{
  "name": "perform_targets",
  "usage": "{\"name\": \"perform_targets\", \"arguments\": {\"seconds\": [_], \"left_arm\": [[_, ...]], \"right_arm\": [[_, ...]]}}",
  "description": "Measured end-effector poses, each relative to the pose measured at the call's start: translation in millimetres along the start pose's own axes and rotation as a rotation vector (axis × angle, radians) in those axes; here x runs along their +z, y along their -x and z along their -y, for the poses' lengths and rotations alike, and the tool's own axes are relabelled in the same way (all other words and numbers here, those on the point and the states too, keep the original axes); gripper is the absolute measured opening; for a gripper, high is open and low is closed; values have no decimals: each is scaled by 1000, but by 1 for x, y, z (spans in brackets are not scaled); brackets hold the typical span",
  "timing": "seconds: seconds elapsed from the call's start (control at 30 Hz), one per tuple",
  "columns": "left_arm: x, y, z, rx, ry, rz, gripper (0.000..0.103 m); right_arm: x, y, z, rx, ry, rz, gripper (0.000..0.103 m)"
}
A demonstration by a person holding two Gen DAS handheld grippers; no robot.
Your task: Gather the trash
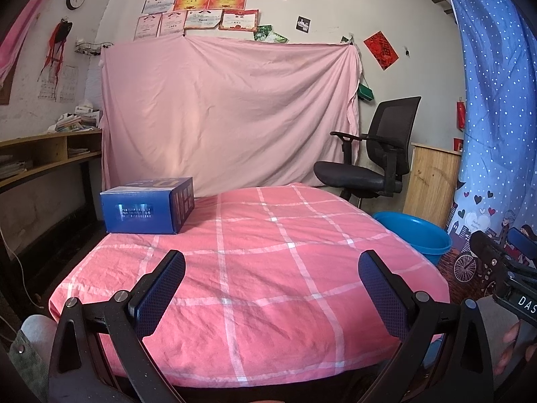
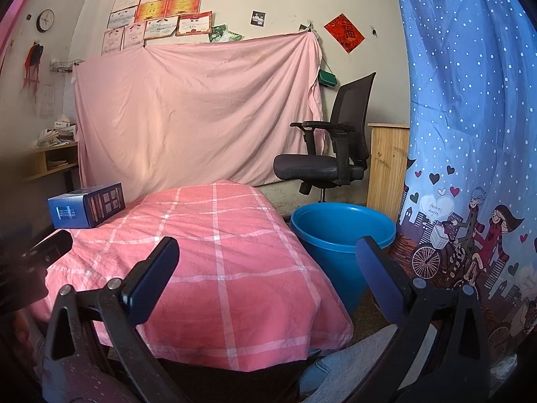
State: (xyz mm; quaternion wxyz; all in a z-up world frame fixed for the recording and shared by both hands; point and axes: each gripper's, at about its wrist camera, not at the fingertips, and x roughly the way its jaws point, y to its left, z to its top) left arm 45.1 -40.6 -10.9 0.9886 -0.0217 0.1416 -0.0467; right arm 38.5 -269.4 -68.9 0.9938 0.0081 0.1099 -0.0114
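Note:
A blue cardboard box (image 1: 147, 205) lies on the far left corner of a table under a pink checked cloth (image 1: 268, 268); it also shows in the right wrist view (image 2: 86, 210). A blue plastic bin (image 2: 339, 235) stands on the floor right of the table, also seen in the left wrist view (image 1: 414, 235). My left gripper (image 1: 272, 288) is open and empty above the table's near edge. My right gripper (image 2: 266, 275) is open and empty over the table's near right corner. Each gripper shows at the edge of the other's view.
A black office chair (image 2: 329, 154) stands behind the bin, next to a wooden cabinet (image 2: 386, 168). A blue patterned curtain (image 2: 470, 134) hangs at the right. A pink sheet (image 1: 231, 110) covers the back wall. Wooden shelves (image 1: 43, 154) are at the left.

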Motion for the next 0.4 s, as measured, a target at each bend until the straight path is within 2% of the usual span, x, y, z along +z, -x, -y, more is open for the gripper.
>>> {"name": "perform_targets", "arguments": {"seconds": [0.4], "left_arm": [[-3,0,-3,-5,-10,3,101]], "right_arm": [[0,0,-1,1,0,-3,103]]}}
